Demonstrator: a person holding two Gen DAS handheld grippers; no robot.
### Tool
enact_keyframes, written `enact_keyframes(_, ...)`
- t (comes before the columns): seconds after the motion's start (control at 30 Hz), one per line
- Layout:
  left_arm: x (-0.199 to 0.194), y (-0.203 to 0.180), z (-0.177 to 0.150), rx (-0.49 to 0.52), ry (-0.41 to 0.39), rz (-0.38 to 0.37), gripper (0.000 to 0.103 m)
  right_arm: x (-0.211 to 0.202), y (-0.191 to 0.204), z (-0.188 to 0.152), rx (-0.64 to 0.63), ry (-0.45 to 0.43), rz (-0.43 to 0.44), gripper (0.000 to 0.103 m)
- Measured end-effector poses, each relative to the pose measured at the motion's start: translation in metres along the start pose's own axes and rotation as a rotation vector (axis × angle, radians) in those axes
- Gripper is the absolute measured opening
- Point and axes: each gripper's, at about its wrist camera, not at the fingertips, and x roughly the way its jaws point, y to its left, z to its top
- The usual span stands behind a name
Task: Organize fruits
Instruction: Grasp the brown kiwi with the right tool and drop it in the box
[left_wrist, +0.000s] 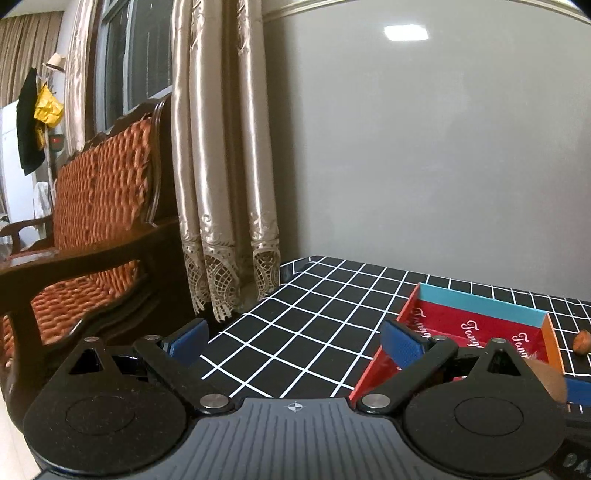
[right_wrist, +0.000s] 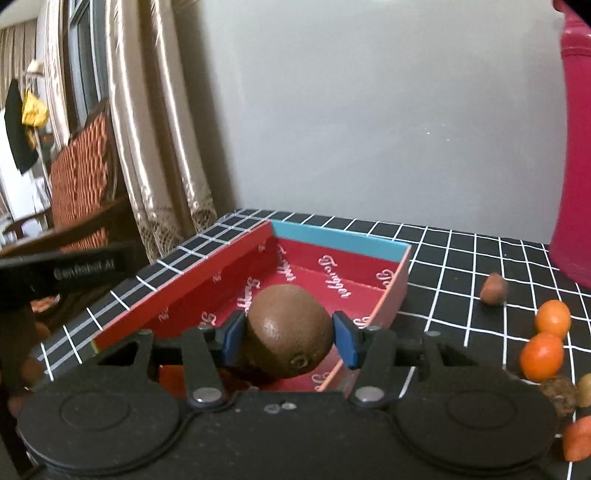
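My right gripper (right_wrist: 290, 338) is shut on a brown kiwi (right_wrist: 288, 328) and holds it over the near end of a red tray (right_wrist: 207, 284) with a blue far wall. The tray also shows in the left wrist view (left_wrist: 480, 314). My left gripper (left_wrist: 295, 341) is open and empty, low over the black checked tablecloth (left_wrist: 314, 314), left of the tray. Part of the kiwi (left_wrist: 546, 380) shows at the right edge of the left wrist view. Two oranges (right_wrist: 552, 317) (right_wrist: 541, 356) lie on the cloth right of the tray.
A small brown nut-like fruit (right_wrist: 494, 288) lies right of the tray, also seen in the left wrist view (left_wrist: 583, 341). More small fruits (right_wrist: 576, 439) lie at the right edge. A pink container (right_wrist: 576, 147) stands at the far right. A wooden chair (left_wrist: 92, 240) and curtains (left_wrist: 221, 166) stand to the left.
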Motion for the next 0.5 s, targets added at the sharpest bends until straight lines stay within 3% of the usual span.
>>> enact_keyframes(0.13, 0.001, 0.000, -0.002, 0.005, 0.004, -0.005, 0.099, 0.003, 0.006, -0.008, -0.022, -0.005, 0.002, 0.052)
enact_keyframes(0.23, -0.001, -0.004, -0.002, 0.003, 0.010, -0.013, 0.099, -0.003, 0.005, -0.006, -0.006, -0.041, 0.017, 0.061)
enact_keyframes(0.33, -0.006, -0.011, -0.001, 0.011, 0.005, -0.027, 0.099, -0.012, 0.000, -0.004, 0.010, -0.073, 0.024, 0.061)
enact_keyframes(0.5, -0.018, -0.030, -0.001, 0.026, -0.009, -0.090, 0.099, -0.030, -0.020, 0.000, 0.053, -0.116, -0.030, 0.065)
